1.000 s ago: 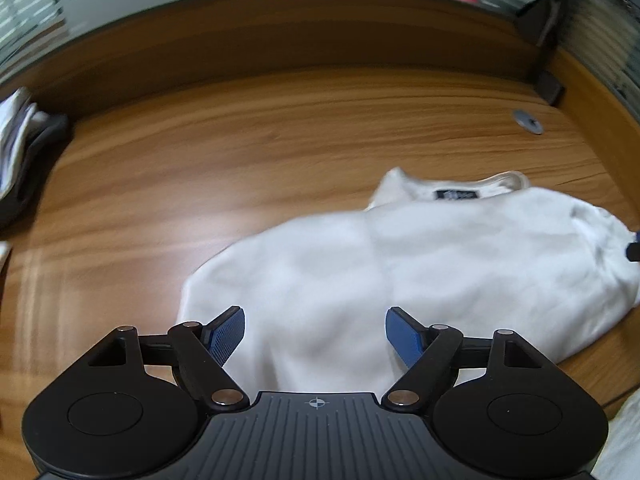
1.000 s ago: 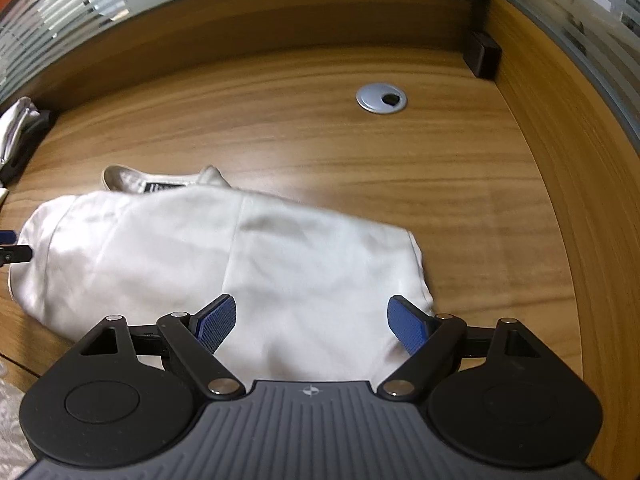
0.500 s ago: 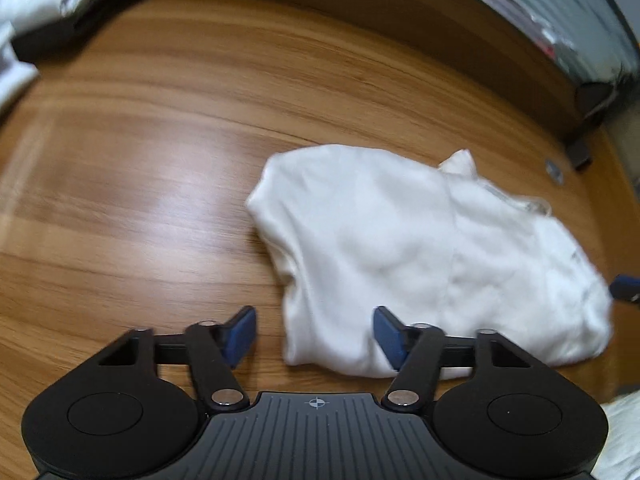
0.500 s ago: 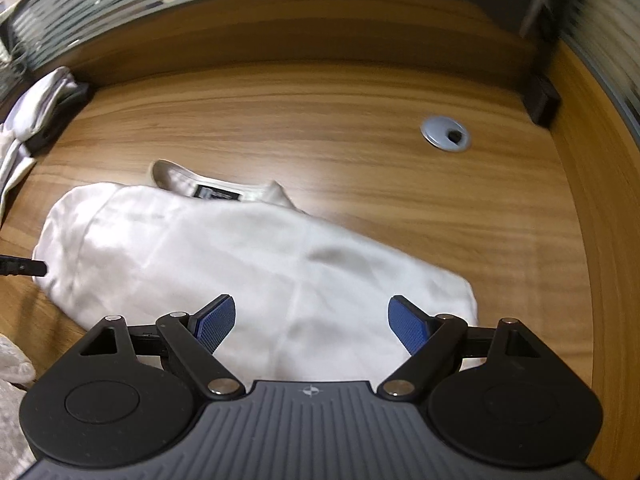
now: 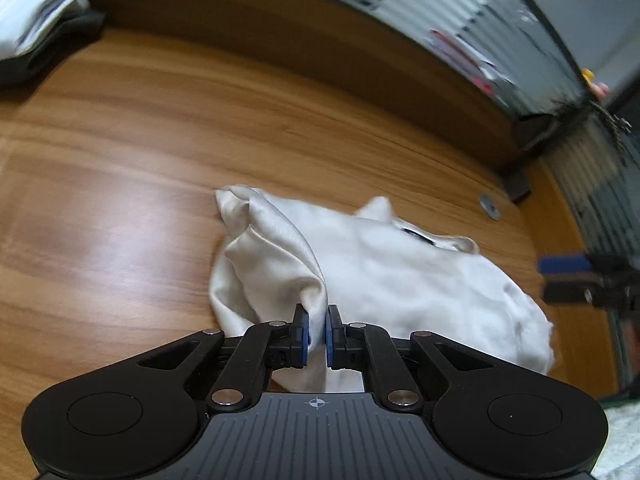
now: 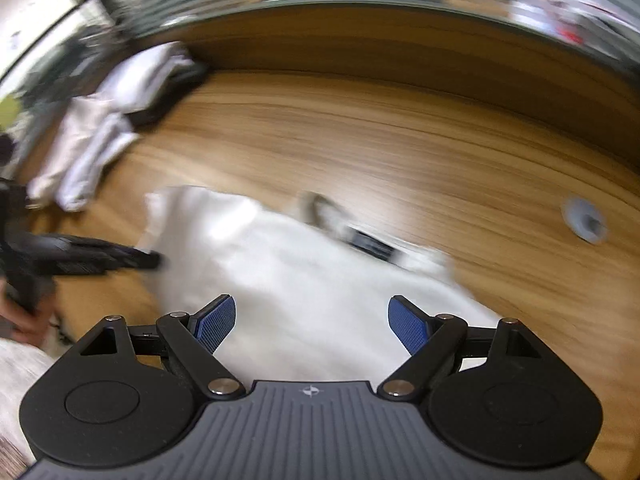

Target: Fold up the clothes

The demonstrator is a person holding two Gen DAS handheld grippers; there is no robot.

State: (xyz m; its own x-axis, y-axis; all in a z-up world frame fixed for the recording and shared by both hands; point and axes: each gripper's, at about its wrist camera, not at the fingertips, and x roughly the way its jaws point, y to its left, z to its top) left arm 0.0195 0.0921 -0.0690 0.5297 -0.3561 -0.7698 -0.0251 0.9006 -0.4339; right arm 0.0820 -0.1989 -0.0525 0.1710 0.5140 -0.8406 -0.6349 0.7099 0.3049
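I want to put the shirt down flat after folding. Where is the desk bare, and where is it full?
The desk is bare between the shirt and the back wall, and left of the shirt up to the clothes pile. That far-left corner is crowded. A grommet sits in the desk right of the shirt.

- The right tongs [image 6: 311,322] stand wide apart, blue pads bare, above a white garment [image 6: 304,300]; nothing is pinched between them
- The garment lies on the wooden bench [image 6: 400,140]; its dark neck label [image 6: 372,246] faces up
- The left tongs [image 6: 154,259] meet its left edge; blur hides any grip
- A grey grommet [image 6: 585,220] sits right; piled clothes [image 6: 120,108] far left
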